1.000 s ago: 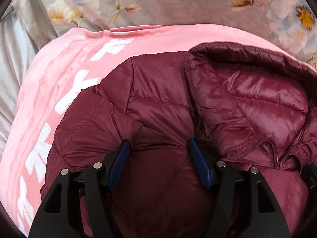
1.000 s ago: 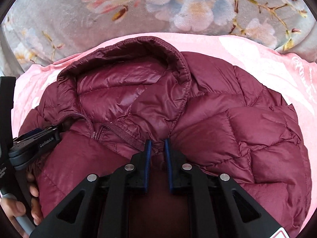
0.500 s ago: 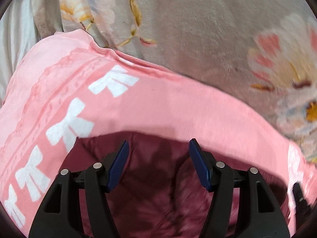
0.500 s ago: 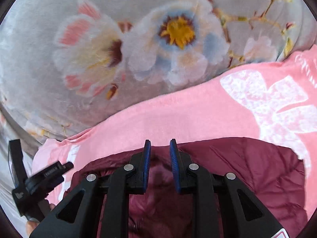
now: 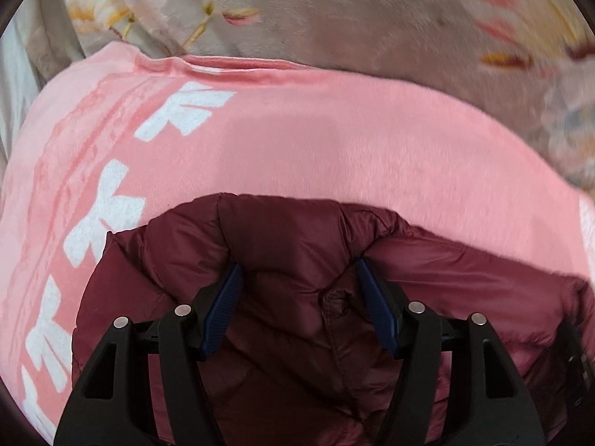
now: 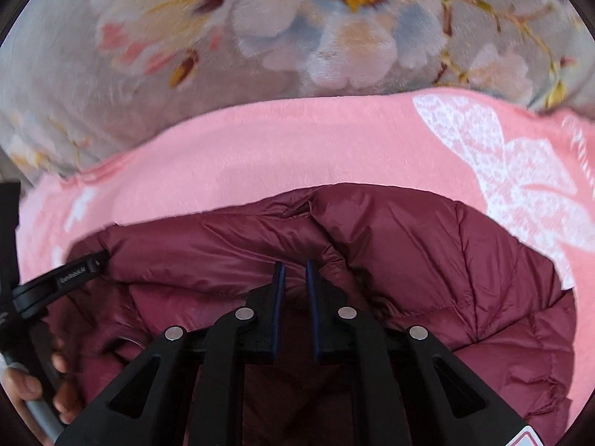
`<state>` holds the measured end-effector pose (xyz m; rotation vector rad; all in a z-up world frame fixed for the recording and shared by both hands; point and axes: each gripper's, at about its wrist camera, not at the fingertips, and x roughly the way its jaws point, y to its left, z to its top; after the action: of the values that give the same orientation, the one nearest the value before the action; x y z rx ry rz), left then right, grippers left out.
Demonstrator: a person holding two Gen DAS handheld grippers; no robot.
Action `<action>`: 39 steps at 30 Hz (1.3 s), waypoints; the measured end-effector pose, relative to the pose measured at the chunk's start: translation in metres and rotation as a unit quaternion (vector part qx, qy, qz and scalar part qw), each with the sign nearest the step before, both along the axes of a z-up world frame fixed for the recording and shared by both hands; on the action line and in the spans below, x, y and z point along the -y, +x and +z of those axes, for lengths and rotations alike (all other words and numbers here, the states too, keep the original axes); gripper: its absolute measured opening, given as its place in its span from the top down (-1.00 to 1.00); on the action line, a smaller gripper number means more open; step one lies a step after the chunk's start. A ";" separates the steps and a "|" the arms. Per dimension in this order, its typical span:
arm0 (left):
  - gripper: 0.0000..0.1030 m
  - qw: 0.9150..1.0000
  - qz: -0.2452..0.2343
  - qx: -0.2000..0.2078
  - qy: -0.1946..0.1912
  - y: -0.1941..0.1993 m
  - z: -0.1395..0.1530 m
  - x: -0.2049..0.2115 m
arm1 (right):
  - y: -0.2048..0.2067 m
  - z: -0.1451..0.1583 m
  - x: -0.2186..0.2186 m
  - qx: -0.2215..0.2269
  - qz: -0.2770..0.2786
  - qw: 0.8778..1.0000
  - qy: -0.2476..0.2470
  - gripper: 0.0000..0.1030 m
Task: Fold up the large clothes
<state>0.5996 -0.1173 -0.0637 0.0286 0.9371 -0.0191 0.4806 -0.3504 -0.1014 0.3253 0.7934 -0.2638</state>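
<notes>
A maroon quilted puffer jacket [image 5: 282,238] lies bunched on a pink blanket [image 5: 297,141] with white bow prints. My left gripper [image 5: 297,278] has its jaws wide apart, with a thick fold of the jacket bulging between the blue pads. My right gripper [image 6: 295,271] is nearly shut, and a pinch of jacket fabric [image 6: 409,245] sits between its pads. The left gripper's body [image 6: 55,278] and the hand that holds it show at the left edge of the right wrist view.
The pink blanket [image 6: 260,148] lies on a grey plush bedspread [image 6: 334,37] with large flower prints, which fills the far side in both views. A pale sheet [image 5: 15,74] shows at the far left of the left wrist view.
Both grippers swung forward over the jacket, then tilted back. The hood and its opening are no longer in view; a folded jacket edge now faces the cameras. The jaws kept their widths.
</notes>
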 end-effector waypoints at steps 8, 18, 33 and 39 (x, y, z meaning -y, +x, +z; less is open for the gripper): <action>-0.23 0.999 -0.006 0.033 0.028 -0.006 -0.016 0.004 | 0.005 -0.011 -0.012 -0.011 -0.002 0.998 -0.061 0.83; -0.23 0.996 -0.007 0.052 0.073 -0.012 -0.020 0.017 | 0.012 -0.017 -0.022 -0.019 -0.005 0.995 -0.093 0.83; -0.23 0.995 -0.008 0.056 0.086 -0.015 -0.021 0.020 | 0.013 -0.017 -0.028 -0.027 -0.005 0.993 -0.113 0.83; -0.23 0.995 -0.008 0.056 0.086 -0.015 -0.021 0.020 | 0.014 -0.017 -0.028 -0.028 -0.005 0.993 -0.116 0.83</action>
<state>0.5847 -0.1377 -0.0846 0.1957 0.8249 0.0483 0.4947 -0.3223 -0.1188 0.1043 0.8073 -0.3721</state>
